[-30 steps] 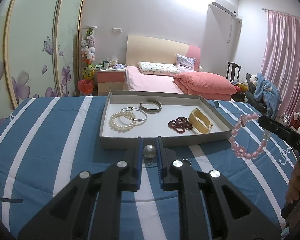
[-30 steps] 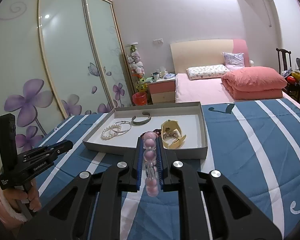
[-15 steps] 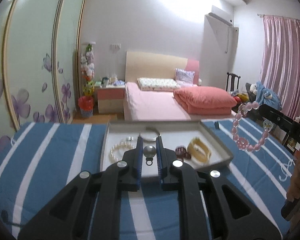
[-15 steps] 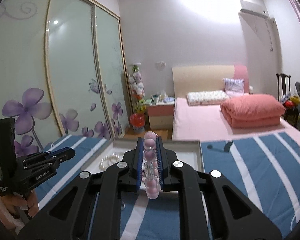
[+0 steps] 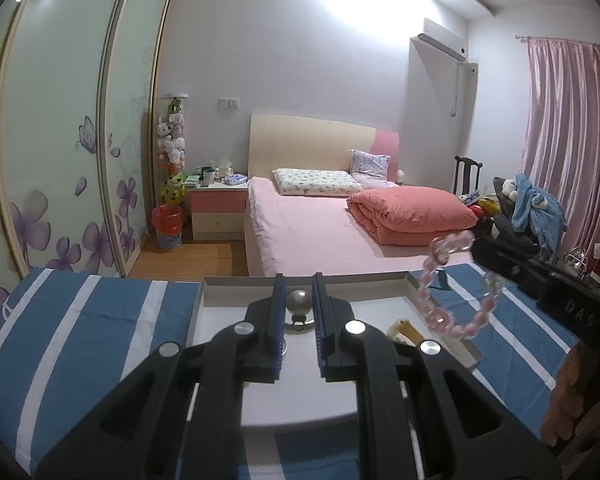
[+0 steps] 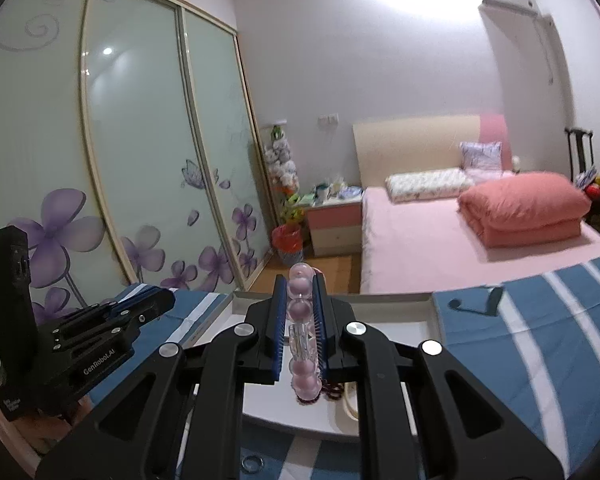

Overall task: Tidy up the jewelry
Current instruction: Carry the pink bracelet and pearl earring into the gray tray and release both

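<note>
- Jewelry here counts as follows: one pink bead bracelet, one silver ball pendant, one yellowish bangle and one dark red bead string; a single small metal ring lies on the cloth in front of the tray.
- Pink bead bracelet sits pinched in the right gripper, its loop standing on edge so that in the right wrist view the beads run in a column from the fingertips back toward the camera; in the left wrist view the same loop hangs open-faced above the tray's right corner.
- Silver ball pendant is clamped between the blue pads of the left gripper, ball toward the fingertips, its small loop pointing back toward the camera.
- Both grippers hover over one shallow grey tray with a white floor.
- Yellowish bangle and dark red bead string lie inside the tray, mostly hidden behind the gripper bodies.
- Tray rests on one blue cloth with white stripes.
- Beyond it stand one bed with a folded coral duvet, one nightstand and a sliding wardrobe with purple flowers.
</note>
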The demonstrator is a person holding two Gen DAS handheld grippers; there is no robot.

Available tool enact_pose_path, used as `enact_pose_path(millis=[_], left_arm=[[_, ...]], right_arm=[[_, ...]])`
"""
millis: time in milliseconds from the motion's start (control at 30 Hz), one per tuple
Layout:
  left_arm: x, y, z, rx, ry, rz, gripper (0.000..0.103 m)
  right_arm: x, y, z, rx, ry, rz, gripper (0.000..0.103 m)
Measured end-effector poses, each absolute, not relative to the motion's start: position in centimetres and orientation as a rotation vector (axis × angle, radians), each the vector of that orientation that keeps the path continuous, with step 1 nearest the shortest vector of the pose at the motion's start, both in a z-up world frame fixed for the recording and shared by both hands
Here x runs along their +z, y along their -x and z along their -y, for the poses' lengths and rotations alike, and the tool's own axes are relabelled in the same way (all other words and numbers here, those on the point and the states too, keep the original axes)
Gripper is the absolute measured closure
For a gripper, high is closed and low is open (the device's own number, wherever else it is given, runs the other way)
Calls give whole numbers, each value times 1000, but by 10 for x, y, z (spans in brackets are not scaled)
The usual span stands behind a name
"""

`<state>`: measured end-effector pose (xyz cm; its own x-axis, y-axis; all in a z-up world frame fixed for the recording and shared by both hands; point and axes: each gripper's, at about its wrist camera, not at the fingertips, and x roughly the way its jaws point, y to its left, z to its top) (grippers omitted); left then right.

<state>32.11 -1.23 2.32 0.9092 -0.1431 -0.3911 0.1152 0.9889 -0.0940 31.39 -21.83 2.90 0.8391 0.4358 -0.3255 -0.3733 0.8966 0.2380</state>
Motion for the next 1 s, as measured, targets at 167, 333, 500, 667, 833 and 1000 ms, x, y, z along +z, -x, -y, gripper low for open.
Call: enact_pose_path(millis=[167,333,500,667,833,1000], left_arm=[[11,-342,11,-120,63,-436,89],[3,-351,8,-116,65,-449,89],[-3,-354,10,-122,60,-458,89],[-12,-360,16,-131,59,-485,89],[-25,-375,23,-138,59,-524,89],[-37,-396,31,-135,58,-563,88]], right_arm=[[11,-343,210,453,-192,-452,89],[-1,-350,206,440,-184,-492,88],[2,-341,211,410,-157,-464,79],[4,-337,217,390,-155,-448,79],[3,-335,225,375,-171,-440,79],[-1,-338,230,375,-188,-442,79]])
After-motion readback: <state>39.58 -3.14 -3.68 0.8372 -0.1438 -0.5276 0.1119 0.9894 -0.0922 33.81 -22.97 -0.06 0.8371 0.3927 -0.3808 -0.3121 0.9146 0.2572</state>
